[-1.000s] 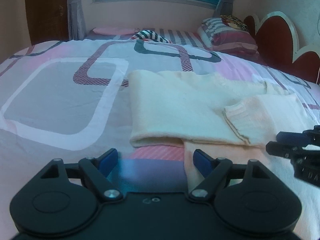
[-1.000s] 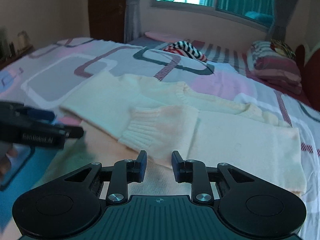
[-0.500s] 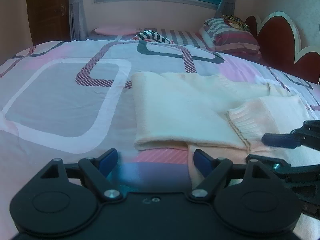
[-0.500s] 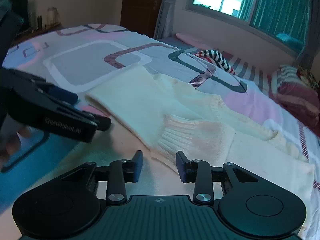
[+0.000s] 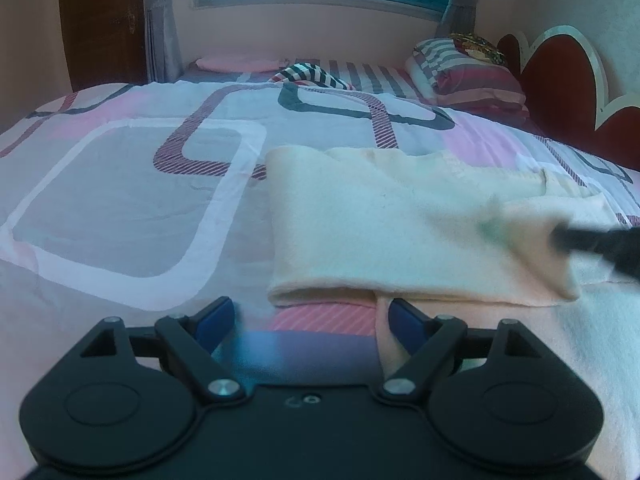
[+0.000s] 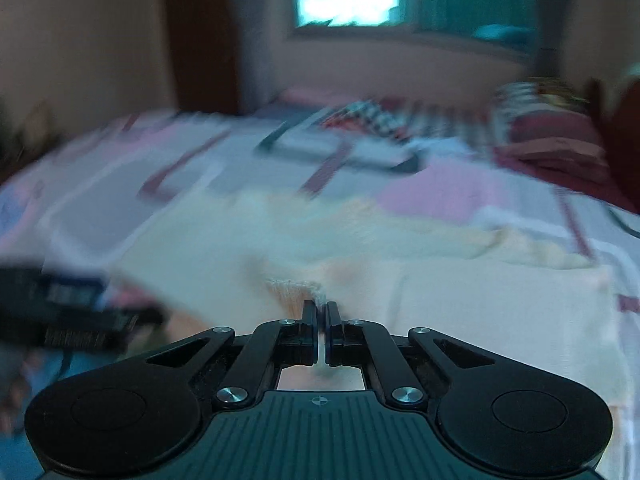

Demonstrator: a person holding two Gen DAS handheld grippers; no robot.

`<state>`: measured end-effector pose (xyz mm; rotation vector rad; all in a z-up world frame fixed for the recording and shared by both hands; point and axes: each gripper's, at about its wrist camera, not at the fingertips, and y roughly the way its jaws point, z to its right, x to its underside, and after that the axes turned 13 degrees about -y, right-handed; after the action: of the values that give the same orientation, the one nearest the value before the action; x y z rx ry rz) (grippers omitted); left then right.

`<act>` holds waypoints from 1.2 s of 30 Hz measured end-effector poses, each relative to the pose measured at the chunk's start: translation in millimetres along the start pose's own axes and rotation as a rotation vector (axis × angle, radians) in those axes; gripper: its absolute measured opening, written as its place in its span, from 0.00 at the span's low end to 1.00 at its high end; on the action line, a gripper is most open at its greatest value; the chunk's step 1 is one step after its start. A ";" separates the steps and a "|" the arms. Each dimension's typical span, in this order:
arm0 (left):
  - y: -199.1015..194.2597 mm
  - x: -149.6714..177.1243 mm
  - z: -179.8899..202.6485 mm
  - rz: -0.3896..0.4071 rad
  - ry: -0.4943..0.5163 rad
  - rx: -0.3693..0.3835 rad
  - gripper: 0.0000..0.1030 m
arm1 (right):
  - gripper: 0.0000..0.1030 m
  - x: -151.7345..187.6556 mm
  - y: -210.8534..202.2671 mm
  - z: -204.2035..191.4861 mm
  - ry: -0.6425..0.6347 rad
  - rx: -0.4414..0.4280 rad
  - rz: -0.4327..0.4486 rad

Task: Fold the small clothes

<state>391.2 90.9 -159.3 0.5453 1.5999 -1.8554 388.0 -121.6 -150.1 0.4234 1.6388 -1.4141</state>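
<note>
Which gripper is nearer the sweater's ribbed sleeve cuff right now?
Right. The right gripper is shut on the ribbed sleeve cuff. The left gripper is open, apart from the cuff, near the sweater's folded near edge.

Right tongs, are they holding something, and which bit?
Yes: the right tongs pinch the cream sweater by its ribbed sleeve cuff.

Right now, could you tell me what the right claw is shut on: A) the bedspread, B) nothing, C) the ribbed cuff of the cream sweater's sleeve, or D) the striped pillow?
C: the right claw is shut with the ribbed cuff of the cream sweater pinched at its tips.
</note>
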 end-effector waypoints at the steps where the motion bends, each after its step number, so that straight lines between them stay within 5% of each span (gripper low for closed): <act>1: 0.3 0.5 0.6 0.005 0.004 -0.002 0.81 | 0.02 -1.8 -6.1 10.1 0.039 0.028 0.022; 6: 0.1 1.6 5.1 0.032 0.024 0.000 0.77 | 0.02 0.7 -28.9 71.4 0.190 0.154 0.044; 11: -0.7 2.7 10.9 0.047 0.053 0.020 0.77 | 0.02 29.6 -33.9 120.5 0.285 0.310 -0.047; 14: 0.7 3.9 14.8 0.047 0.054 0.024 0.71 | 0.02 47.4 -32.6 130.2 0.338 0.295 -0.094; 15: 1.7 4.0 15.9 0.048 0.055 0.019 0.65 | 0.02 49.5 -32.6 128.3 0.328 0.295 -0.100; 16: 2.9 4.5 16.2 0.055 0.057 0.006 0.45 | 0.02 50.6 -33.2 125.9 0.322 0.290 -0.102; 20: 1.0 0.0 12.5 0.071 0.003 0.037 0.02 | 0.02 51.7 -44.0 130.7 0.369 0.275 -0.061; 30: 2.9 1.0 0.8 0.041 -0.045 0.055 0.02 | 0.02 67.4 -39.4 135.6 0.398 0.328 -0.125; 34: -12.8 -3.6 -2.7 0.050 -0.065 0.072 0.32 | 0.02 70.8 -51.8 144.1 0.452 0.279 -0.094; 36: -21.6 -6.3 -4.9 0.066 -0.076 0.085 0.39 | 0.03 65.5 -56.6 149.5 0.456 0.290 -0.069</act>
<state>380.5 98.5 -140.4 0.5511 1.4422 -1.8796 371.0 -293.3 -158.7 0.9193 1.8167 -1.7035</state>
